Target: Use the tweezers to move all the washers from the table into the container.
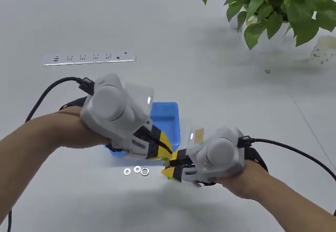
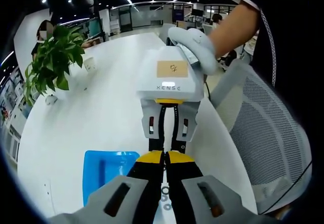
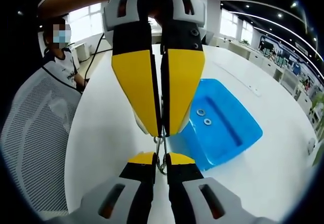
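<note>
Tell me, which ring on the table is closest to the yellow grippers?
The right-hand washer of the row of three; the other two lie farther left.

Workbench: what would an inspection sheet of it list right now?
Surface: white table.
Job's things: blue container holding two washers; three loose washers on the table beside it; tweezers.
Clutter: power strip.
Grippers: left gripper and right gripper face each other, jaws shut on the tweezers.
Cables: a black cable from each gripper.
Surroundings: potted plant, mesh chair.
</note>
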### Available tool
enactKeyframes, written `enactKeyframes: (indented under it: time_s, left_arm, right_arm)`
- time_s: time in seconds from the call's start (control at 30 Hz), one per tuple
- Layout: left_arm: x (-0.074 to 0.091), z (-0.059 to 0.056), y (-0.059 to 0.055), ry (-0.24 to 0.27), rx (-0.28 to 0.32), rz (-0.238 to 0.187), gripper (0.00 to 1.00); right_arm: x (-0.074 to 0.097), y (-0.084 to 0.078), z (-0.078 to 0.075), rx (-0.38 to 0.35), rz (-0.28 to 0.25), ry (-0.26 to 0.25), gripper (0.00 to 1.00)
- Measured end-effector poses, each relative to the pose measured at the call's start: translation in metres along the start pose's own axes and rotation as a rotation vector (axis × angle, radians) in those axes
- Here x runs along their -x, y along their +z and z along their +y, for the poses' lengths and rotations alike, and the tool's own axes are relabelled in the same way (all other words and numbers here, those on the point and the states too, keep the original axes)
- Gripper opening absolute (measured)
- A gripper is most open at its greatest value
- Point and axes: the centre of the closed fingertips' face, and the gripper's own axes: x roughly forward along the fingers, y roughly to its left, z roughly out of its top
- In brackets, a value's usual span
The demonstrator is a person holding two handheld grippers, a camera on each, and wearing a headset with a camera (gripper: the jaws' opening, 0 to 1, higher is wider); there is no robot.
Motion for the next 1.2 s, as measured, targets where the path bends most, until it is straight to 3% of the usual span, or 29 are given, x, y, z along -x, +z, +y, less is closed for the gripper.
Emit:
enactKeyframes:
  time_s: [0.73, 1.2]
  left_arm:
    - [0.032, -0.008, 0.019, 0.035, -0.019, -0.005, 0.05]
    - [0.058, 0.003, 0.029, 0.09, -0.035, -0.004, 0.05]
  right_arm:
    - [0.019, 0.032, 0.004, 0.054, 0.02, -0.018, 0.09]
    - [0.026, 0.058, -0.009, 0.09, 0.023, -0.033, 0.09]
